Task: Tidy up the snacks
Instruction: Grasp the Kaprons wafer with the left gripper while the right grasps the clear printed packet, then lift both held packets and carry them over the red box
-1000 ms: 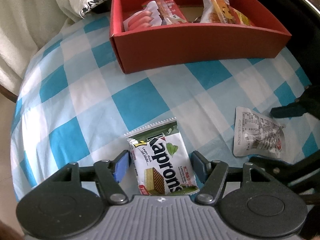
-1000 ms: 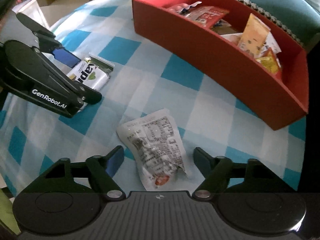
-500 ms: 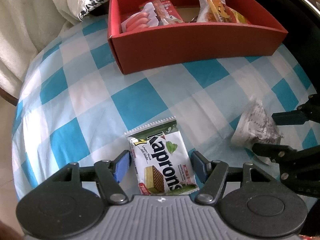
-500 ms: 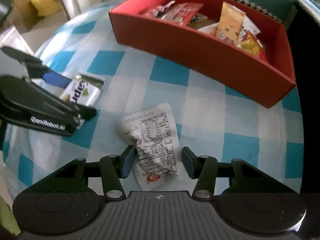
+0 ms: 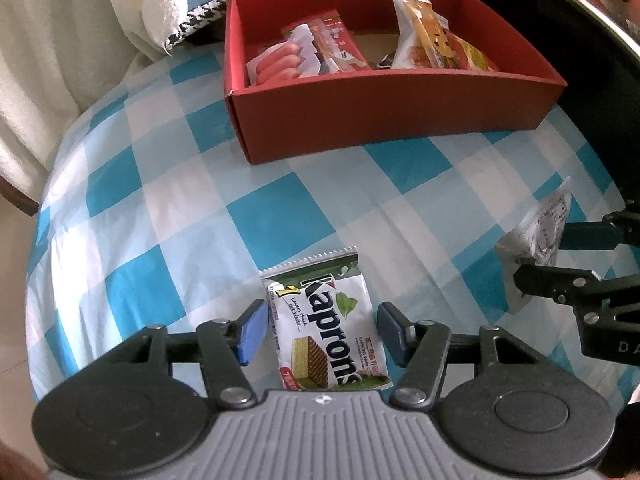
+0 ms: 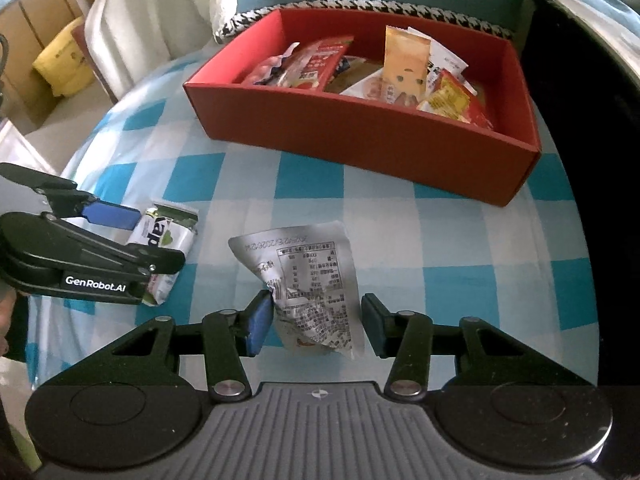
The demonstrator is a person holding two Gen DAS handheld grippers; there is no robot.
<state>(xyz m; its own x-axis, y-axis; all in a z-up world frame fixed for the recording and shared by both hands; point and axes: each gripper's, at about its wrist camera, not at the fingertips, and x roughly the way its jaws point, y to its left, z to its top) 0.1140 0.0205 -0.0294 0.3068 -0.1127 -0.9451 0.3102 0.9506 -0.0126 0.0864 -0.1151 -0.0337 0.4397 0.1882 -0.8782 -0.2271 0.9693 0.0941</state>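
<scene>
Red in the walls and sitting at the far side of the checked cloth (image 5: 160,220): noting the box (image 5: 380,116) as the plain destination, already taking in a heap of snacks (image 5: 320,52), sausages to the left, orange and yellow bags to the right.

Pinching the silver packet (image 6: 312,280) with the right tongs (image 6: 314,320), jaws closing, both pads pressing on its crumpled sides. Gripping low, near the bottom seam, leaving the printed back free and standing up toward the box. Judging from the left view: holding it on edge and clear of the cloth, at the near right. Probably gripping across the narrow width so that the bag is hanging stiff rather than flopping.

Straddling the wafer packet (image 5: 324,320) with the left tongs (image 5: 320,330), pointing steeply down at it, at the near side of the cloth. Closing the jaws here too, with the packet between them; showing thin slivers of cloth beside each pad, so not yet pressing. Lying flat, label up, long edges running along the pads: lining up this way for a squeeze across the short side.

Keeping both packets apart from each other and well apart from the box, with bare cloth between. Judging the stage: picking up two loose items at once, one secured, one about to be. Remaining: carrying both to the far side and dropping them over the near wall. Watching for risk: slippery foil sliding out of a light pinch; flat wafer packet buckling, not lifting, under a squeeze from the sides.
</scene>
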